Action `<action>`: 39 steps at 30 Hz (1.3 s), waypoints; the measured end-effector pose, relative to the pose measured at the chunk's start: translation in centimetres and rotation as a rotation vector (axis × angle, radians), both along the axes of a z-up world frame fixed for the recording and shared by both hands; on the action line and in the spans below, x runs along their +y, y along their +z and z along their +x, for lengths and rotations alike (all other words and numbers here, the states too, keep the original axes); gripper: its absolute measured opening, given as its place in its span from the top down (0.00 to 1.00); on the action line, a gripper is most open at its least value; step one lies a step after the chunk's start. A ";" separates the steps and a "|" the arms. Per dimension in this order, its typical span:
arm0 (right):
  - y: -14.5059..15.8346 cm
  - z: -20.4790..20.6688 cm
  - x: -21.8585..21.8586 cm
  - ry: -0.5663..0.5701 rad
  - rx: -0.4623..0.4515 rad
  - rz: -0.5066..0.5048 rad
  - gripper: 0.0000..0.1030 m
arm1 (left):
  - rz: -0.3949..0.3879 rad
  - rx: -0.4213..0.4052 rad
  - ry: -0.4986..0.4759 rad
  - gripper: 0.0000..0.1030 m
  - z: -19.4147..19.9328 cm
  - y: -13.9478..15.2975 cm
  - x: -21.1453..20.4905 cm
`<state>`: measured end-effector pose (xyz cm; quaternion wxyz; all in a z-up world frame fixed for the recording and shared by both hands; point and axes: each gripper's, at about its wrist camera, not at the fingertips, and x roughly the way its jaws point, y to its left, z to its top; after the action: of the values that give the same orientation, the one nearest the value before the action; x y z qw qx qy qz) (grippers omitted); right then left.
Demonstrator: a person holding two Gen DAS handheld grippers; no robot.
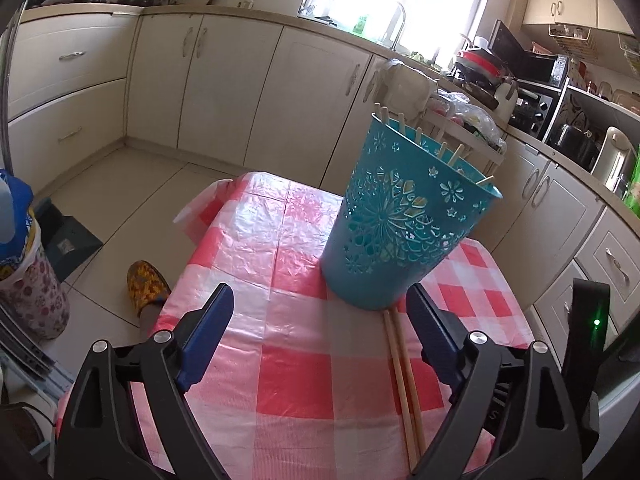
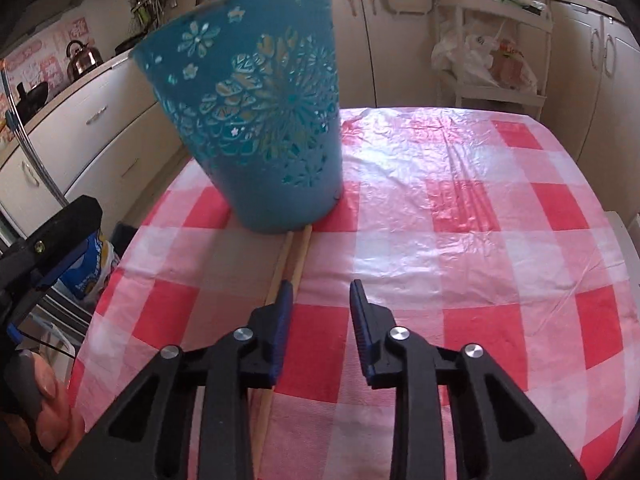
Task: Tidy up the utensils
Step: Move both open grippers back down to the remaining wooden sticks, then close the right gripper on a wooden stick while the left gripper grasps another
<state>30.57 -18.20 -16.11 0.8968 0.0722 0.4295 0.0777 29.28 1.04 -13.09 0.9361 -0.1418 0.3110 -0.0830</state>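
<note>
Two plain wooden chopsticks (image 1: 404, 376) lie side by side on the table, far tips touching the base of the teal plastic basket (image 1: 400, 224). The basket wall is perforated with flower cut-outs; more chopsticks (image 1: 448, 152) stand inside. My left gripper (image 1: 320, 308) is spread wide, empty. My right gripper (image 2: 320, 292) is parted, empty. Glossy, creased red-and-white checked tablecloth (image 2: 460, 216).

Counts: baskets, chopsticks, grippers

1 teal basket (image 1: 400, 220), center-right; 2 chopsticks on cloth (image 1: 404, 376), lower center; about 7 chopstick tips at basket rim (image 1: 418, 136); 2 grippers.
</note>
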 end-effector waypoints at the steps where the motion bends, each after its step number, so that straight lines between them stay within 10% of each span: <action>1: -0.2 0.2 0.4 0.011 0.005 -0.001 0.77 | 0.004 0.006 -0.002 0.18 -0.1 -0.1 -0.1; 29: -0.9 -5.0 -1.4 0.026 0.042 -0.121 0.94 | 0.105 0.107 -0.043 0.15 -0.7 -1.9 -2.2; 39: -1.0 -6.3 -3.5 -0.024 0.028 -0.051 0.94 | 0.264 0.224 -0.204 0.15 0.9 -3.3 -8.1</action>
<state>24.23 -21.73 -17.15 0.8932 0.0557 0.4428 0.0548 30.21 -7.01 -16.37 0.8929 0.0060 0.4341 -0.1198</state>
